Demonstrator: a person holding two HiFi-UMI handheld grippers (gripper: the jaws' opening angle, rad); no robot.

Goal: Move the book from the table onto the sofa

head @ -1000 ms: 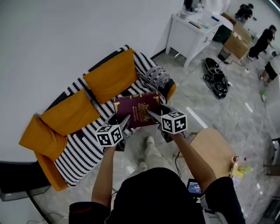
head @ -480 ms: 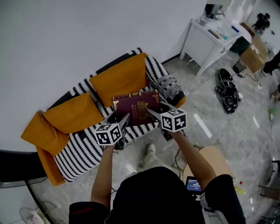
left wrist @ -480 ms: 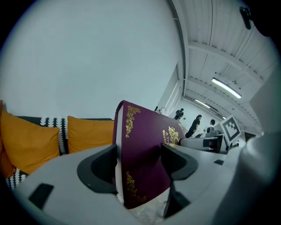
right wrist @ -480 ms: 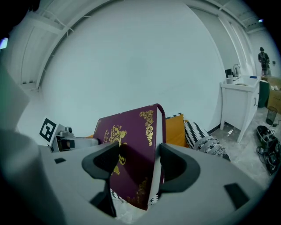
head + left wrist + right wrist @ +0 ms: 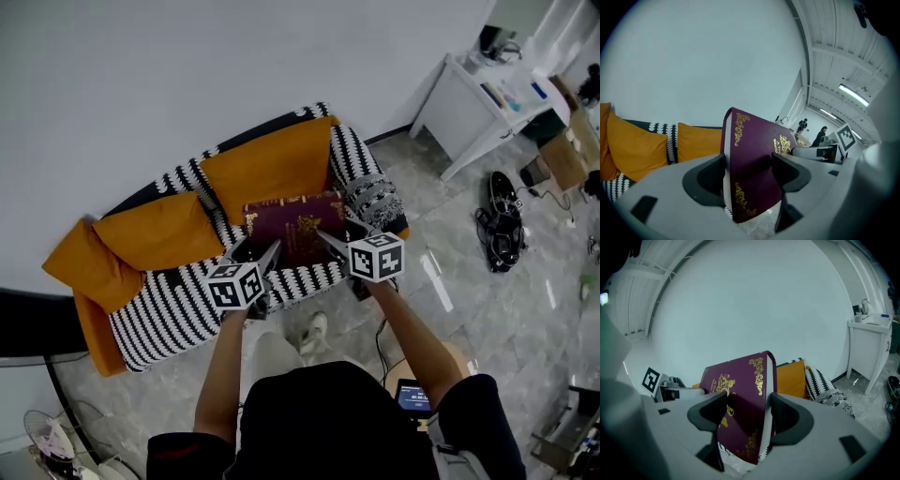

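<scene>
A thick maroon book point(image 5: 298, 225) with gold ornament hangs in the air over the seat of a black-and-white striped sofa point(image 5: 178, 309). My left gripper point(image 5: 269, 251) is shut on the book's near left edge, and my right gripper point(image 5: 326, 240) is shut on its near right edge. In the left gripper view the book point(image 5: 754, 164) stands clamped between the two pads, spine side to the left. In the right gripper view the book point(image 5: 740, 404) fills the gap between the pads, page edge to the right. The table is not in view.
Three orange cushions point(image 5: 272, 169) lean against the sofa's back. A patterned grey cushion point(image 5: 373, 199) lies at its right end. A white desk point(image 5: 478, 112) stands at the back right, with a black bag point(image 5: 506, 230) on the marble floor near it. My feet point(image 5: 314, 333) are close to the sofa's front.
Both grippers have carried the book toward the sofa. It now hangs over the seat and lower back cushions. The round wooden table at the lower right has dropped out of view.
</scene>
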